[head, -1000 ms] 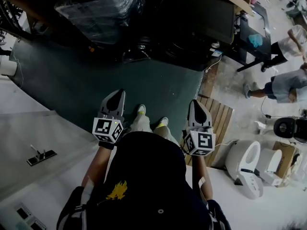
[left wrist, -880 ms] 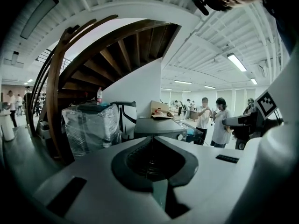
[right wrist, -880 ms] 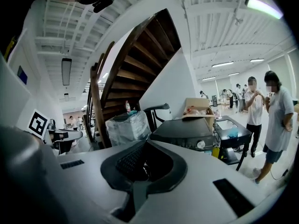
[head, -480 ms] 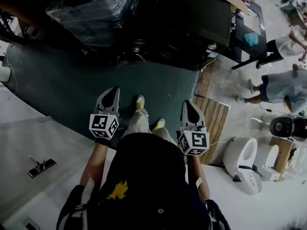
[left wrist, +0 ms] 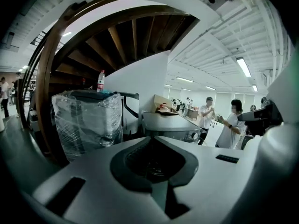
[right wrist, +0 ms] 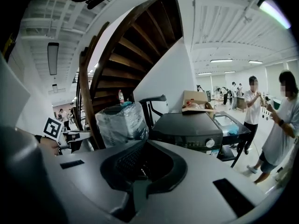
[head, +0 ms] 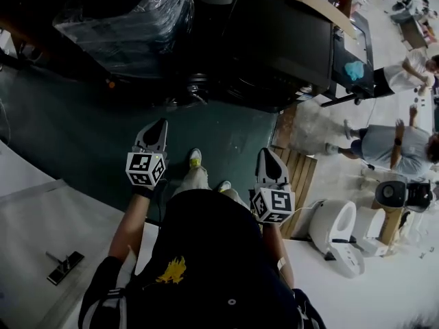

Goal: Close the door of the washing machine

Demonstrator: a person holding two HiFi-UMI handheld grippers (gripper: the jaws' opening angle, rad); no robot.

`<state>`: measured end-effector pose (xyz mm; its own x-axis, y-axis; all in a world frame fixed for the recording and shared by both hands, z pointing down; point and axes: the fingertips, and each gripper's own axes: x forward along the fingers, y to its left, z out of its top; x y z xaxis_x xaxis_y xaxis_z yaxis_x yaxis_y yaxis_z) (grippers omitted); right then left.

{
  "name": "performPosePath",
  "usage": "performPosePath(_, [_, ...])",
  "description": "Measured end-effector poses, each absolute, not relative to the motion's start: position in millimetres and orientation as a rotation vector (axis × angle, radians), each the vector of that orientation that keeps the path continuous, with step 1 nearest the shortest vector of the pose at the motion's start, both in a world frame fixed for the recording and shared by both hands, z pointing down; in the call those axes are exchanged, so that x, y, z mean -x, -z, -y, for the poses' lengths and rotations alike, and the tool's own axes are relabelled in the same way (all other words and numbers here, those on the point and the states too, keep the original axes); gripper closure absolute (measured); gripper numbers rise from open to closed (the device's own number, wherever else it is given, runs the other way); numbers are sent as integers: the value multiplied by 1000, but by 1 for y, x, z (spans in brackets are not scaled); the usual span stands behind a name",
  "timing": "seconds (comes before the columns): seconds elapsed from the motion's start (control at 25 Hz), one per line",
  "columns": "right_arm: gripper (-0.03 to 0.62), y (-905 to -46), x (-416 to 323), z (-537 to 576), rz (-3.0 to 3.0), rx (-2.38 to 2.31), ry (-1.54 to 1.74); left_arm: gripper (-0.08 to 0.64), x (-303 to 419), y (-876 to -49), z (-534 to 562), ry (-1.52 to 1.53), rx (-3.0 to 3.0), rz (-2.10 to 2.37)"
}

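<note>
The dark washing machine (head: 281, 40) stands ahead across the green floor, with a cardboard box (head: 319, 2) on its top. Its control knob (right wrist: 211, 143) shows in the right gripper view, and the machine (left wrist: 170, 127) also shows in the left gripper view. Its front is dark or hidden behind the jaws, so I cannot tell how the door stands. My left gripper (head: 152, 137) and right gripper (head: 269, 163) are held out in front of the person, well short of the machine. Both are shut and hold nothing.
A plastic-wrapped appliance (head: 127, 19) stands left of the machine under a wooden staircase (right wrist: 135, 45). A wooden pallet (head: 302, 177) and a white toilet (head: 333, 235) lie to the right. People (head: 391, 146) stand at the far right near a black stand (head: 353, 53).
The person has walked forward, so the machine and the wrapped appliance are nearer. Both grippers came forward with the person, still shut and empty. The people at the right have shifted.
</note>
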<state>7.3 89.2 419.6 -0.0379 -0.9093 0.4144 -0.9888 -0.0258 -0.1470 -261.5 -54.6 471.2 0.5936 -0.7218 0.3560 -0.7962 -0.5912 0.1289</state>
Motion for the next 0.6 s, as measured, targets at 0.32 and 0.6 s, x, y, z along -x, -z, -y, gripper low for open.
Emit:
performPosePath(0.32, [566,-439,35,-29,1987,-2003,-642,537,273,-513,144,-417,-2572,1139])
performPosePath(0.6, [566,-466,48,-5,1922,-1991,-709,342,254,-599,222,-577,-2533,1027])
